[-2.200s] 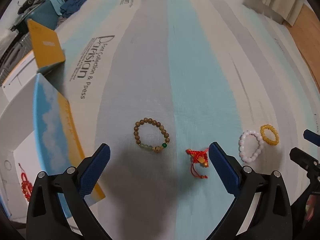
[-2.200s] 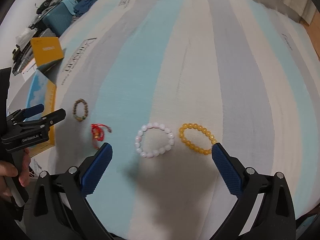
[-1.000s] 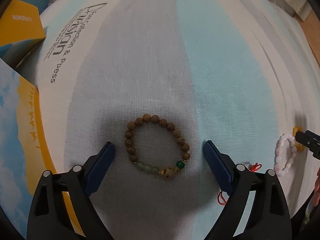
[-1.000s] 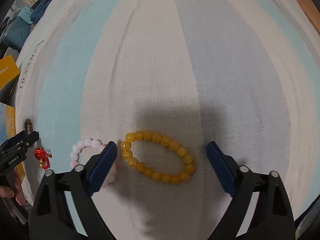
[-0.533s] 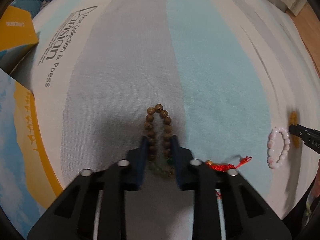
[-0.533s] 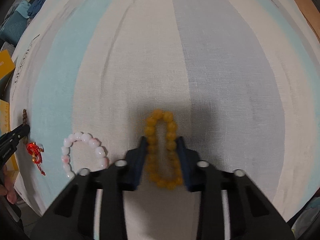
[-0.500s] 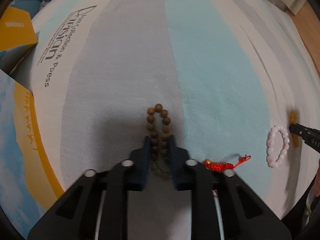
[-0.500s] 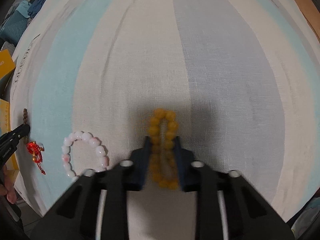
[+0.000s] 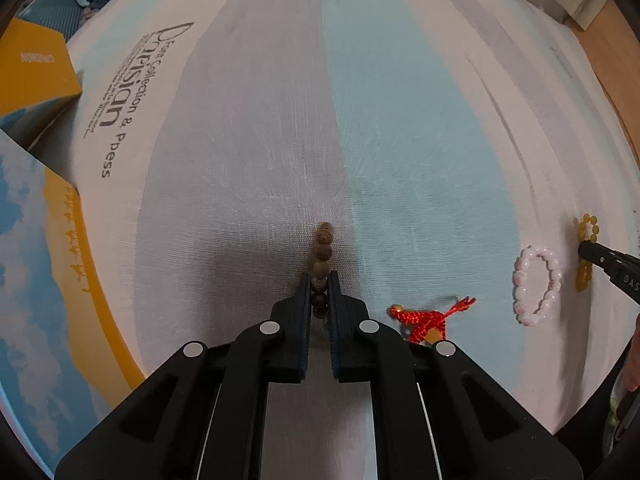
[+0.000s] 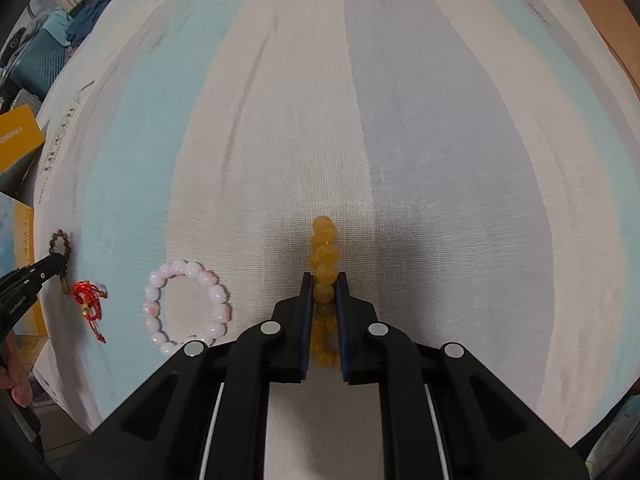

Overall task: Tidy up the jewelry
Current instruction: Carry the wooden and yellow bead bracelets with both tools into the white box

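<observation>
- Left wrist view: a second ago the left gripper (image 9: 320,280) stood wide around the brown wooden bead bracelet (image 9: 322,256), which lay as an open ring; now its fingers are clamped on it, and the ring is squeezed into a narrow doubled strand poking out past the tips over the grey stripe of the bedsheet (image 9: 248,128). Just to the right lie the red knotted cord charm (image 9: 428,318) and the glossy pink bead bracelet (image 9: 536,286), both loose.
- Right wrist view: likewise, the right gripper (image 10: 323,280) was spread around the yellow bead bracelet (image 10: 324,252) and now pinches it flat, the smooth translucent beads stacked in a line.
- Step in hand, as I judge it: both grasps made, lifting about to start. Next, carry each toward the blue-and-yellow box (image 9: 36,240) at left; round beads may slip.
</observation>
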Demonstrator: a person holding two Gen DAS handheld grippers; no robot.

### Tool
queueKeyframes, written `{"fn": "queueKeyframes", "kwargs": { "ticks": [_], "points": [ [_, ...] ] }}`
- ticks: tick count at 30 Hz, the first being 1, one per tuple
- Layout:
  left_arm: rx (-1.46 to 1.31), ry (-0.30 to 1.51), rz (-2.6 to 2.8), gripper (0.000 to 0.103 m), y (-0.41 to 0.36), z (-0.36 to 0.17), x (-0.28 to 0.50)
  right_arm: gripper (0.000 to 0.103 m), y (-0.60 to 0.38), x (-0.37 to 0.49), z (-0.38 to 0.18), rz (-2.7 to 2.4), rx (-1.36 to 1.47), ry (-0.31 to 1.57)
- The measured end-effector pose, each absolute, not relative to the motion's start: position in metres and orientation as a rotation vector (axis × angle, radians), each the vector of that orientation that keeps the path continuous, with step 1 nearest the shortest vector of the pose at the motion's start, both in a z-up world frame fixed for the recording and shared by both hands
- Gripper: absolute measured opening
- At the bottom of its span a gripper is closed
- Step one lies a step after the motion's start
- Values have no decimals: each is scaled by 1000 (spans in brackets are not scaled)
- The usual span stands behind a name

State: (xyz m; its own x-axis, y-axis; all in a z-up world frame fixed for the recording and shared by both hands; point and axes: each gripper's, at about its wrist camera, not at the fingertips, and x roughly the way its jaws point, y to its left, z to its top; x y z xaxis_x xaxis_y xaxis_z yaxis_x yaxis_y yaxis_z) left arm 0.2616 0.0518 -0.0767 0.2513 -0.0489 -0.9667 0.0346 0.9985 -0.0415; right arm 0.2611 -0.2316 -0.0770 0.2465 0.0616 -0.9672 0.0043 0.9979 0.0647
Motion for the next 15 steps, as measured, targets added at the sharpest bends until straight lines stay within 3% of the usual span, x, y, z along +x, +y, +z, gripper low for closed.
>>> {"fn": "queueKeyframes", "kwargs": {
  "ticks": [15],
  "points": [
    [-6, 1286, -46, 7, 50, -50, 254, 9, -241, 249, -44, 86, 70, 1258]
  ]
}}
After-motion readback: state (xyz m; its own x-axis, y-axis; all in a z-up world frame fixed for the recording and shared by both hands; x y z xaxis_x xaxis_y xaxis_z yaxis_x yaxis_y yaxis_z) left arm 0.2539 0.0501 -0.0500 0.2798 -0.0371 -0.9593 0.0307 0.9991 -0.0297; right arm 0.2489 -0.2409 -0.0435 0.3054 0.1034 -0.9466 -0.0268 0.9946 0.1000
